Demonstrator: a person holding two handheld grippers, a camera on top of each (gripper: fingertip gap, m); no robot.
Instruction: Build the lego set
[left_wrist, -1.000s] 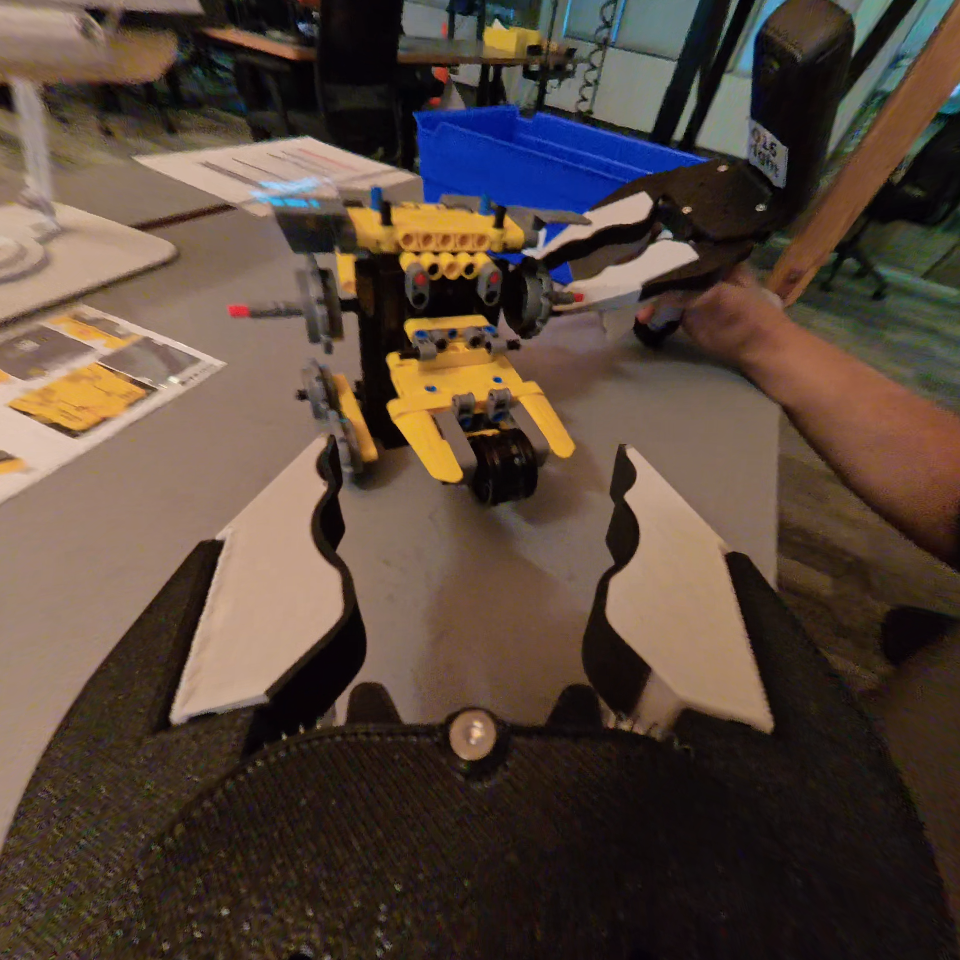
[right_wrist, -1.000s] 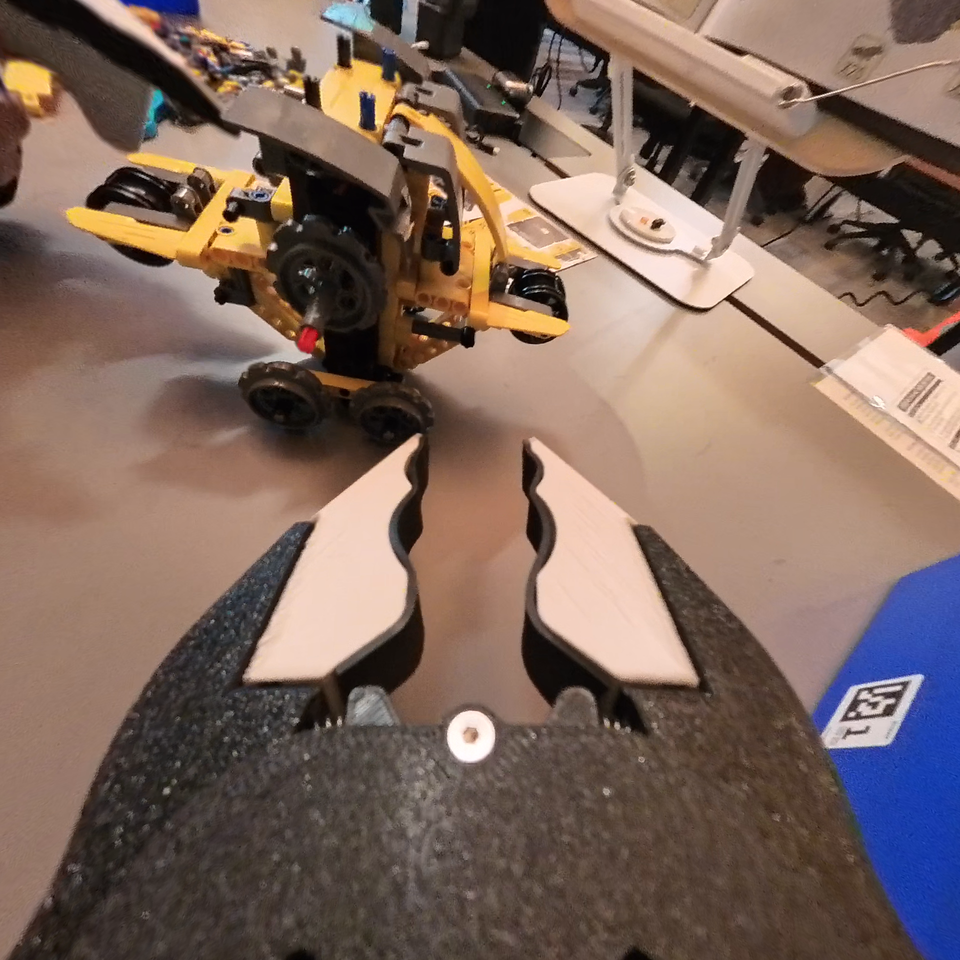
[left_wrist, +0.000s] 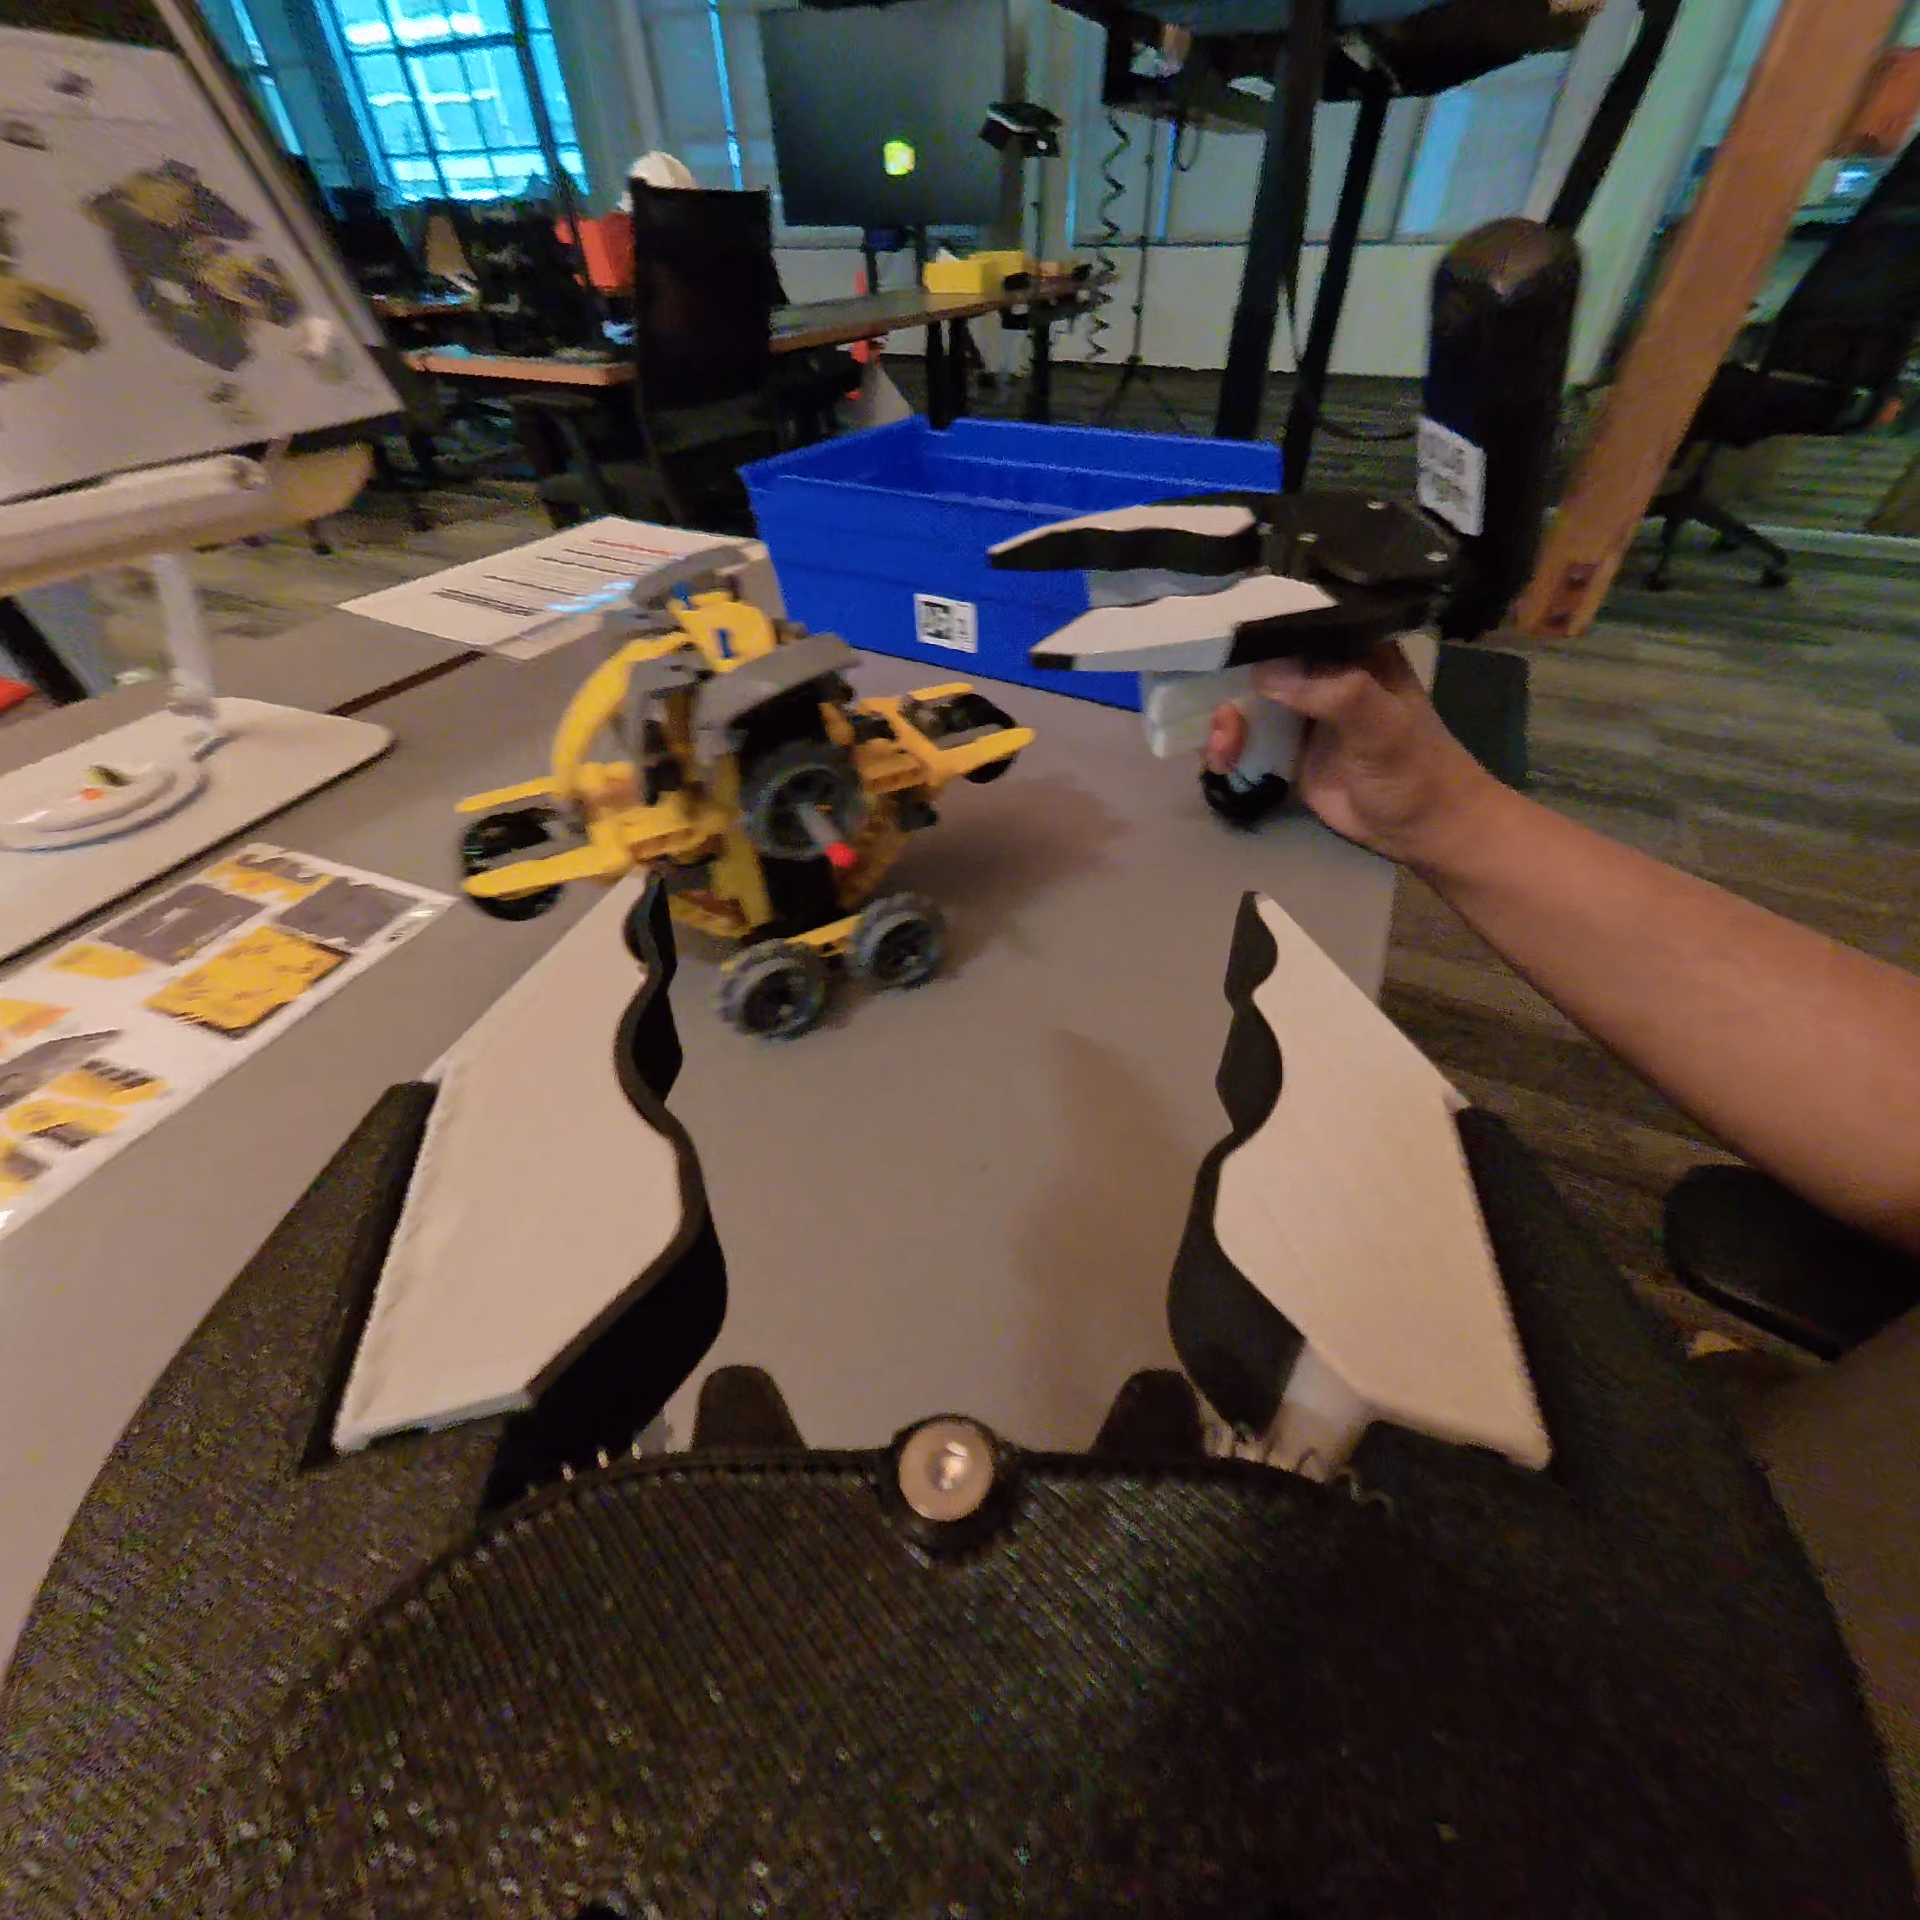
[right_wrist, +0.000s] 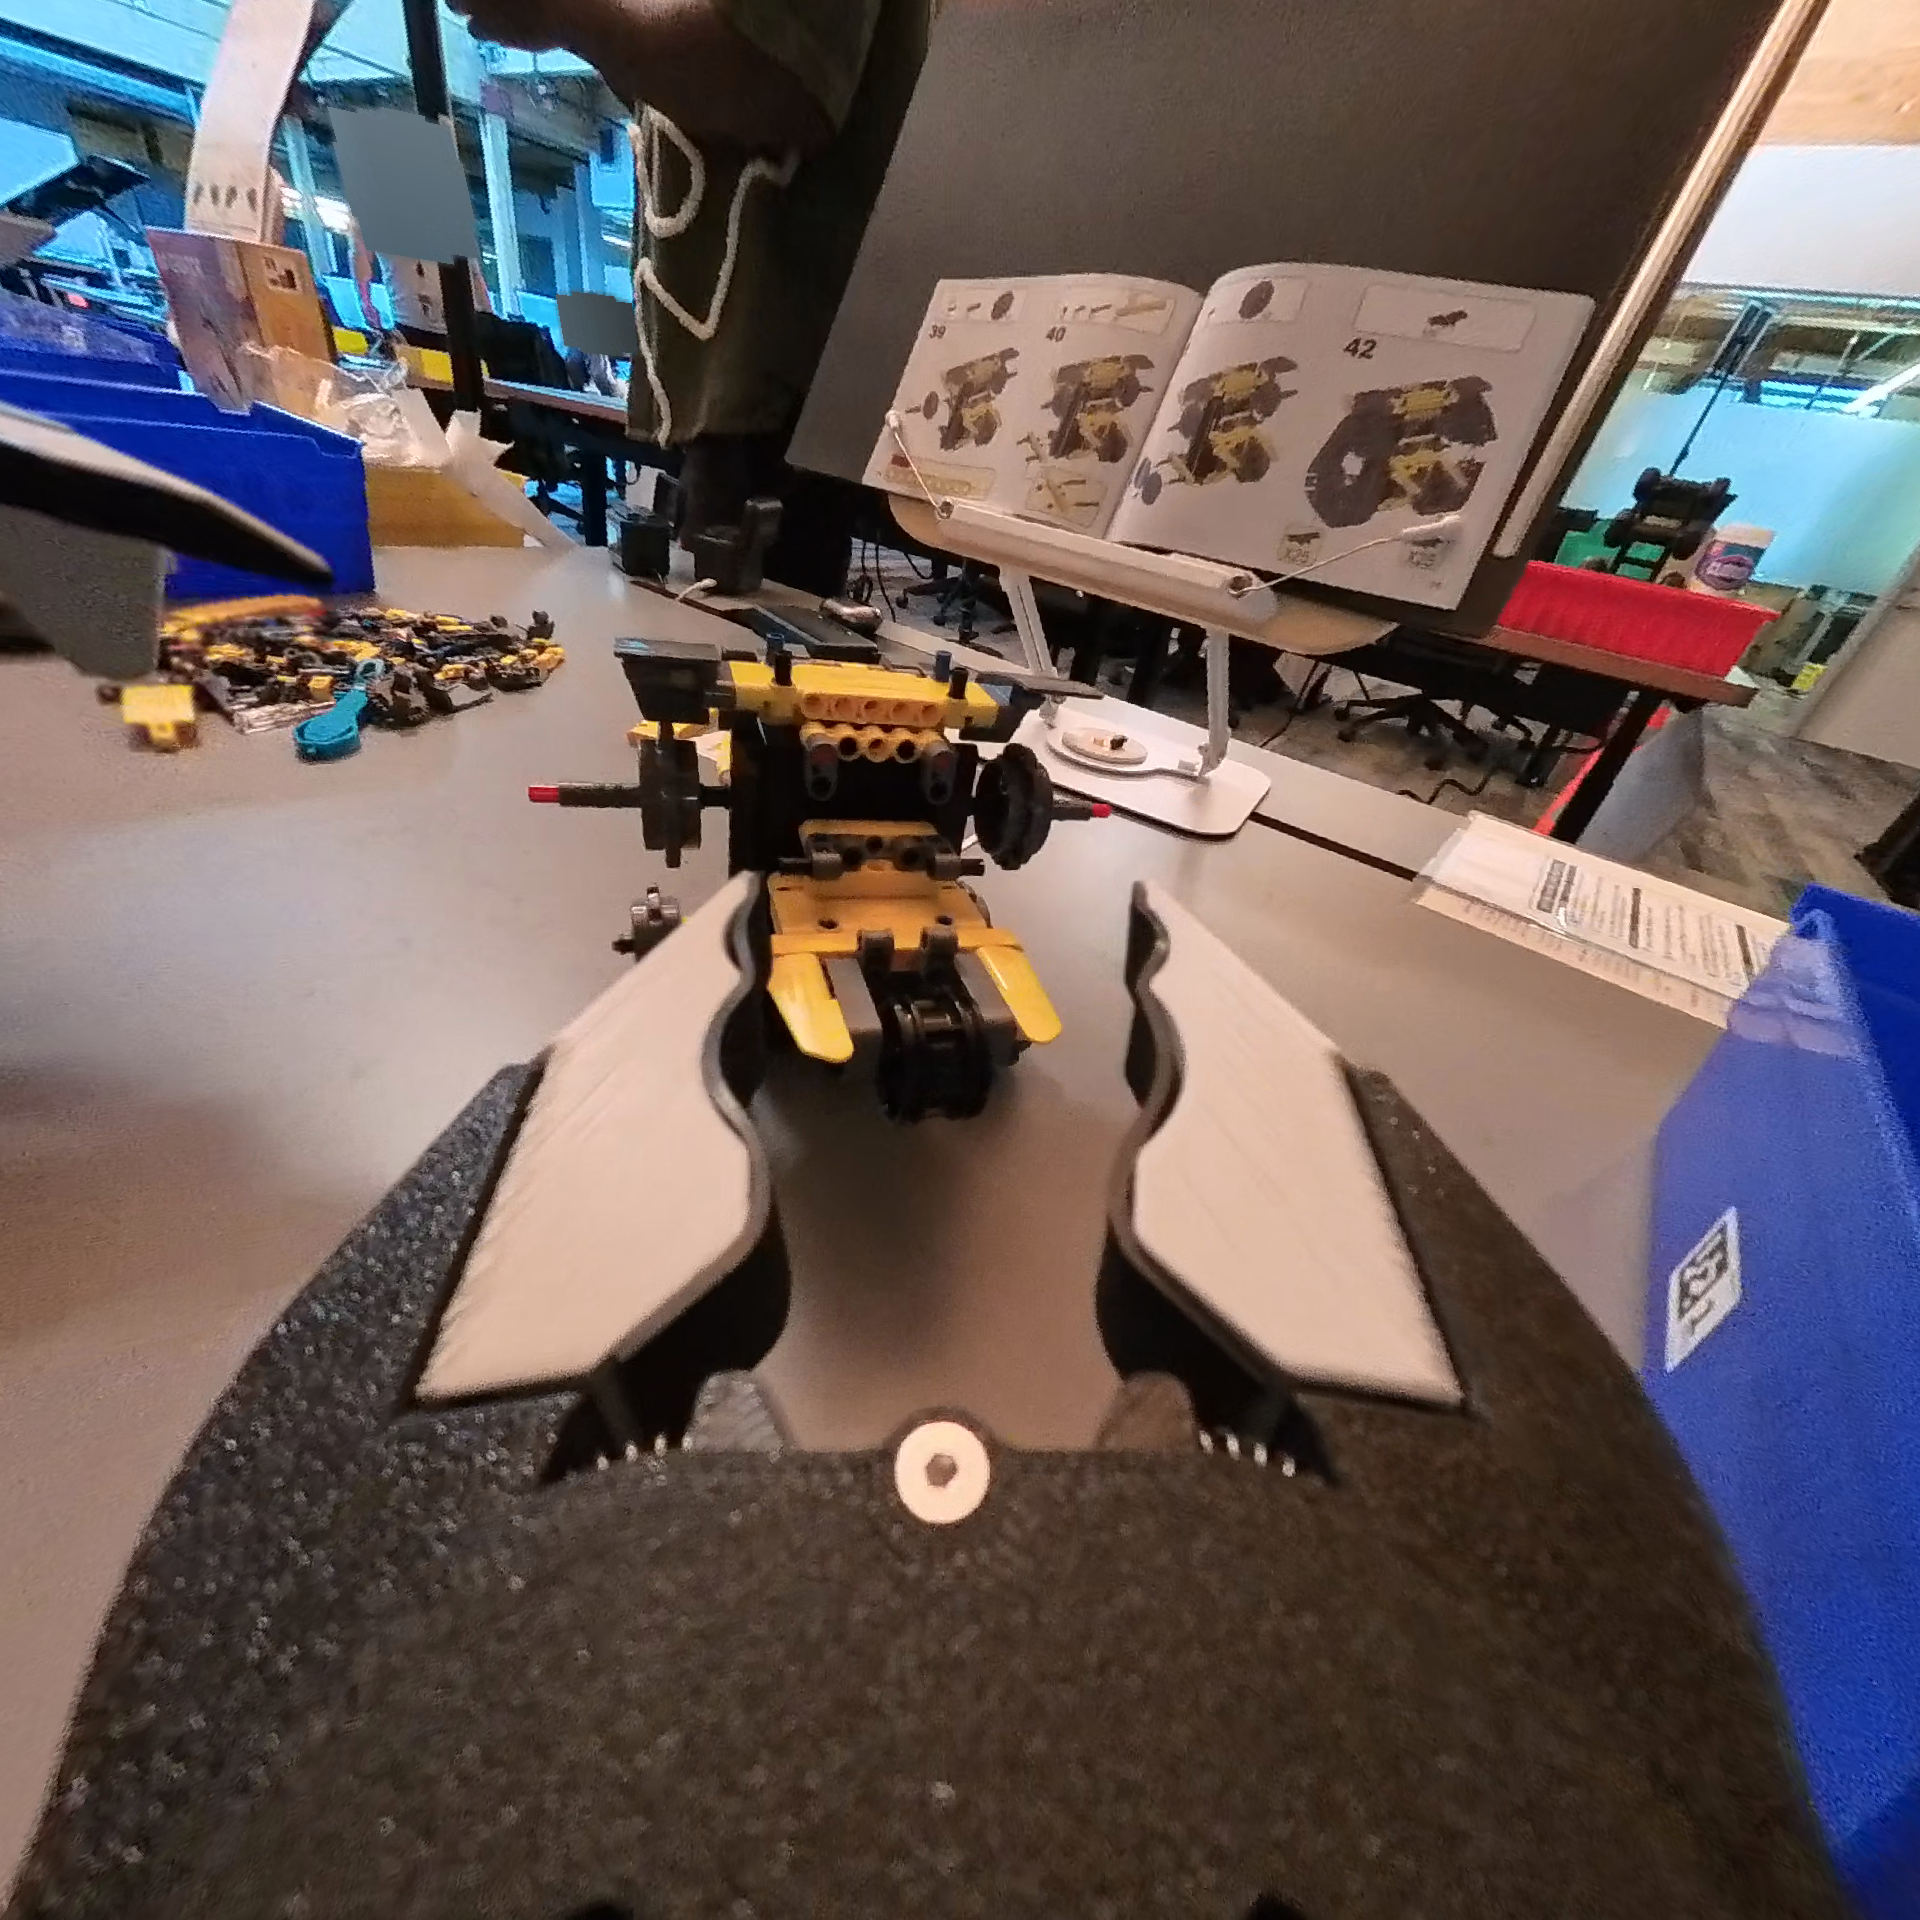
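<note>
A yellow and black brick-built vehicle model (left_wrist: 748, 810) stands on the grey table (left_wrist: 935, 1195), tilted up on its small rear wheels. My left gripper (left_wrist: 951, 914) is open and empty, its fingertips just short of the model's side. My right gripper (right_wrist: 940, 902) is open and empty and faces the model's forked front end (right_wrist: 914, 977). In the left wrist view the right gripper (left_wrist: 1174, 592) hangs in a hand, above and to the right of the model, apart from it. The left gripper's tip (right_wrist: 156, 509) shows at the upper left of the right wrist view.
A blue bin (left_wrist: 997, 520) stands behind the model, also at the right edge of the right wrist view (right_wrist: 1787, 1299). Several loose bricks (right_wrist: 332, 665) lie at the far left. An open instruction booklet (right_wrist: 1195, 416) rests on a white stand. Printed sheets (left_wrist: 187, 956) lie at left.
The model has turned about a quarter turn: its side now faces my left gripper and its front my right. The right gripper has drawn back from the model's wheel and opened wider.
</note>
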